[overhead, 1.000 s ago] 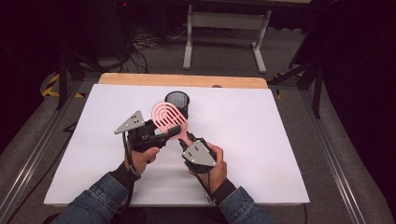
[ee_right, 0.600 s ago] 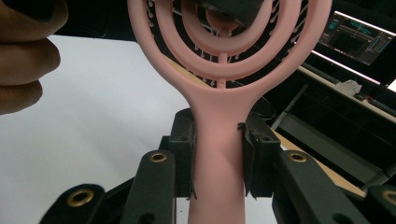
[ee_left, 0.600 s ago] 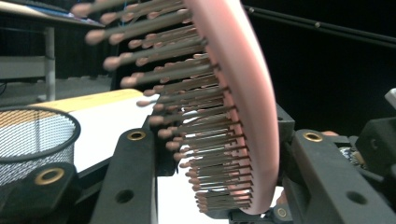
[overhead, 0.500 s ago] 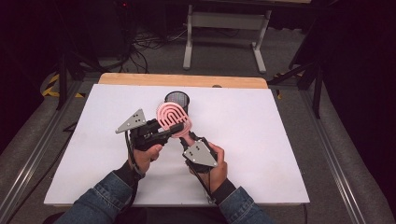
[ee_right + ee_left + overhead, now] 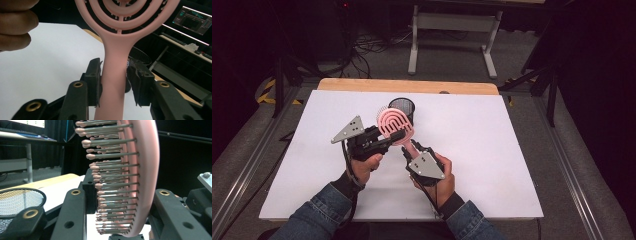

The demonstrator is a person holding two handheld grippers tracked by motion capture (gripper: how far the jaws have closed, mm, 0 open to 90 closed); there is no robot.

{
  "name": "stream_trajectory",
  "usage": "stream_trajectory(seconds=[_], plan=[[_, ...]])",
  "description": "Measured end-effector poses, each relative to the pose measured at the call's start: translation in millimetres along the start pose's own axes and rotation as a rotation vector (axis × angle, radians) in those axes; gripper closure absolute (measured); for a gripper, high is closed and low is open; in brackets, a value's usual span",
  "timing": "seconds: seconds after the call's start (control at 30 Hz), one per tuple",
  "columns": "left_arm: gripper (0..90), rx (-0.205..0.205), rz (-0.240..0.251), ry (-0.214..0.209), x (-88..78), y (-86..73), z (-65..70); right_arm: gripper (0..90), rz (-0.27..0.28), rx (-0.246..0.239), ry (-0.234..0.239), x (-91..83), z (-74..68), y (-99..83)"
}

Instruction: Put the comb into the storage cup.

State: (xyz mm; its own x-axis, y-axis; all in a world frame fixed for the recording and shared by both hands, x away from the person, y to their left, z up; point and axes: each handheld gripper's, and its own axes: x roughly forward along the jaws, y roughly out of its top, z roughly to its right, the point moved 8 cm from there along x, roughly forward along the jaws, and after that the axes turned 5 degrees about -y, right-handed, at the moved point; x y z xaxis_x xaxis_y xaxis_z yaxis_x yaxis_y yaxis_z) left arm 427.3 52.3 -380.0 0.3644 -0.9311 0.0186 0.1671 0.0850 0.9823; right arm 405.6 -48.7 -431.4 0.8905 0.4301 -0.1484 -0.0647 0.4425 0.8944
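Note:
A pink hairbrush [image 5: 394, 122] is held above the white table [image 5: 492, 150] between both grippers. My left gripper [image 5: 394, 135] is shut on the brush head [image 5: 147, 170]: one jaw presses into the bristles, the other lies against the pink back. My right gripper [image 5: 412, 150] stands around the handle [image 5: 115, 57]. Its jaws have just been opening. One pad still touches the handle, and a gap shows at the other pad.
A black mesh cup [image 5: 402, 107] stands upright on the table just behind the brush, also visible as the cup [image 5: 17, 202] and the cup [image 5: 141, 56]. The wooden table edge [image 5: 407, 86] runs along the far side. A hand [image 5: 15, 25] shows at upper left.
Both hands and the brush keep their place above the table; no clear shift shows in the high view.

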Motion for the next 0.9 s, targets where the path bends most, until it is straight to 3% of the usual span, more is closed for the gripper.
stream_trajectory(seconds=[0.37,0.63,0.9], plan=[[62.5,0.044,-0.019,0.02,-8.2,0.3,-3.9,46.9,-0.005,0.019,0.063,-3.8,0.5,-4.3],[62.5,0.062,-0.031,0.042,-13.9,-0.2,-9.0,33.7,0.034,0.003,0.123,-9.2,-0.6,-3.8],[62.5,0.069,-0.033,0.061,-18.4,0.8,-14.2,26.2,0.069,0.029,0.103,-17.2,14.2,-6.2]])
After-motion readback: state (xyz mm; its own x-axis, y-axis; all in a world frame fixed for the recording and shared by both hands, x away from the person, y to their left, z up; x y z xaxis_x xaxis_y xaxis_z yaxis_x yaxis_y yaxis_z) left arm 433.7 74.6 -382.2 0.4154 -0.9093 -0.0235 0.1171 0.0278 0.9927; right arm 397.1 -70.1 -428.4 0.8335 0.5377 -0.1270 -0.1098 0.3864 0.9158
